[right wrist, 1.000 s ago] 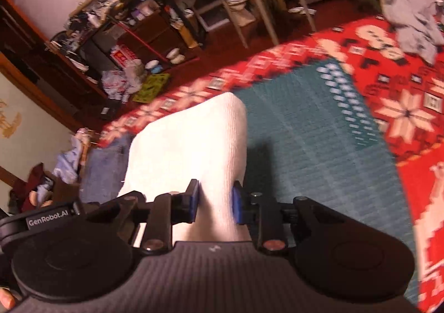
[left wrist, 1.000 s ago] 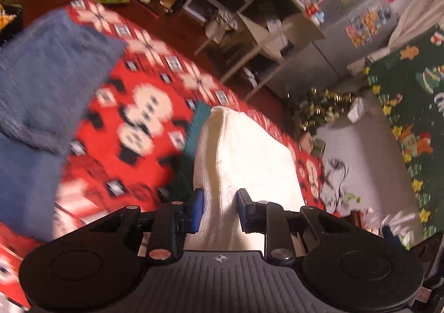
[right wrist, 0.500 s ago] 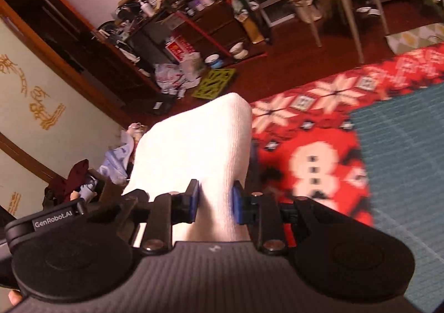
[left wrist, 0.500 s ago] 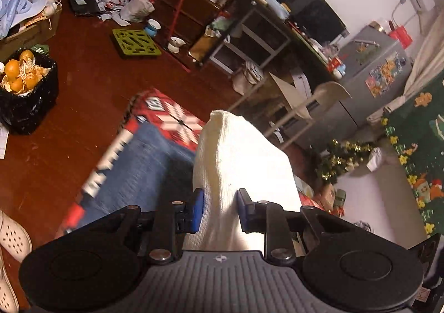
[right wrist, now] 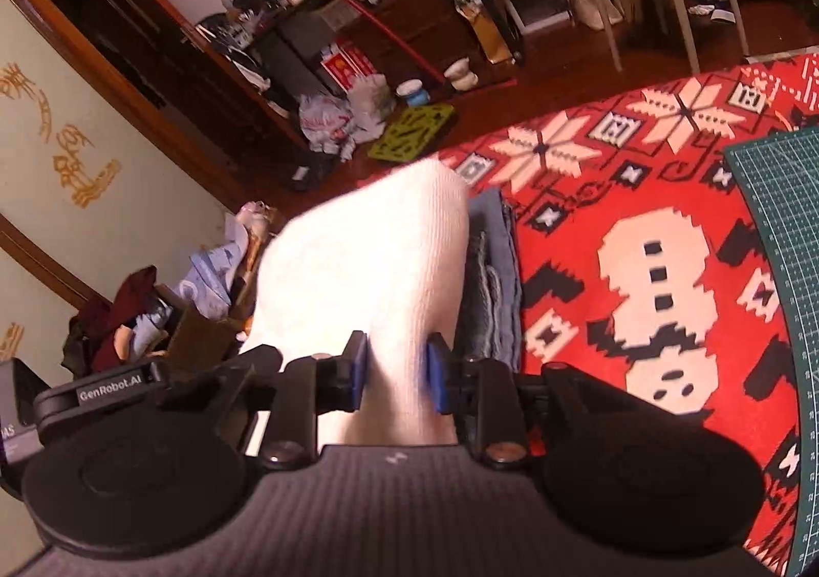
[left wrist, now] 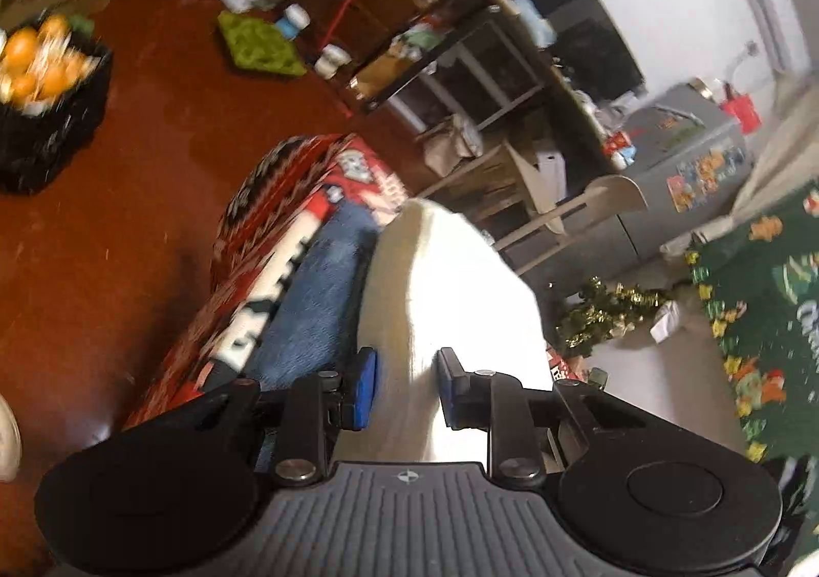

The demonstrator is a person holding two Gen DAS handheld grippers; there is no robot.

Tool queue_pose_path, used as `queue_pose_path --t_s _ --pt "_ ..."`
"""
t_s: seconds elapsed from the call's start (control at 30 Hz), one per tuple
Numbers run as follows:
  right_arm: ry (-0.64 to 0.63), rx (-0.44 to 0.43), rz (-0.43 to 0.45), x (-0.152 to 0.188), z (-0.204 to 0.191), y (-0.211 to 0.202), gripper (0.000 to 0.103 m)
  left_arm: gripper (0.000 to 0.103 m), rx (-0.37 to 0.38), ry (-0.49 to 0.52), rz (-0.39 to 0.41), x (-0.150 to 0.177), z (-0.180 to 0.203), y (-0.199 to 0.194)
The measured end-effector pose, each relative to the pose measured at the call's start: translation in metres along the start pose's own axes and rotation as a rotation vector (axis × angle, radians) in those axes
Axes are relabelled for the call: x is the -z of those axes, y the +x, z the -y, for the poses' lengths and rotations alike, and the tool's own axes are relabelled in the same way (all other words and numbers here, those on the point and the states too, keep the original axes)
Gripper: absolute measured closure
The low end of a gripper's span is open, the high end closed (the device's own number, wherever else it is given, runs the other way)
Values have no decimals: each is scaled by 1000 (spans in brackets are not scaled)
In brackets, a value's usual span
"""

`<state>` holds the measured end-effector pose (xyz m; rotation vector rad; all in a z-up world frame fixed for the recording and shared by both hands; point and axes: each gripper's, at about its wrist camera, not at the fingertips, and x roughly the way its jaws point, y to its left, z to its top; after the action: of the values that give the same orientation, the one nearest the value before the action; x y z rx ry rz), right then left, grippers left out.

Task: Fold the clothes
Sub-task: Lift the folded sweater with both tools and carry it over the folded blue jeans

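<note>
We're mid-carry, left gripper (left wrist: 404, 385) and right gripper (right wrist: 393, 372) each clamped on the folded white knit garment (right wrist: 368, 264), held over the folded blue clothes (right wrist: 494, 285) on the red patterned blanket (right wrist: 640, 229); next, lower and release squarely.

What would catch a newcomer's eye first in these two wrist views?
A white garment fills the centre of both views, clamped in the left gripper and the right gripper. Beneath lies a red snowman-patterned cloth, with folded blue clothes beside the garment.
</note>
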<state>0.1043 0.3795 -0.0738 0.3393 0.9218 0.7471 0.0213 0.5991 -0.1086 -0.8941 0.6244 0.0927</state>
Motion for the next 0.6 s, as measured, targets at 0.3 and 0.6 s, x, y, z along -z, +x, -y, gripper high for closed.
queue_pose_path --t_s 0.3,0.6 --pt "29 -27 -22 -6 27 11 67 63 6 -39 -28 2 -17 9" --pt "52 -71 -38 10 41 -7 65 61 7 -84 -30 21 -27 -19"
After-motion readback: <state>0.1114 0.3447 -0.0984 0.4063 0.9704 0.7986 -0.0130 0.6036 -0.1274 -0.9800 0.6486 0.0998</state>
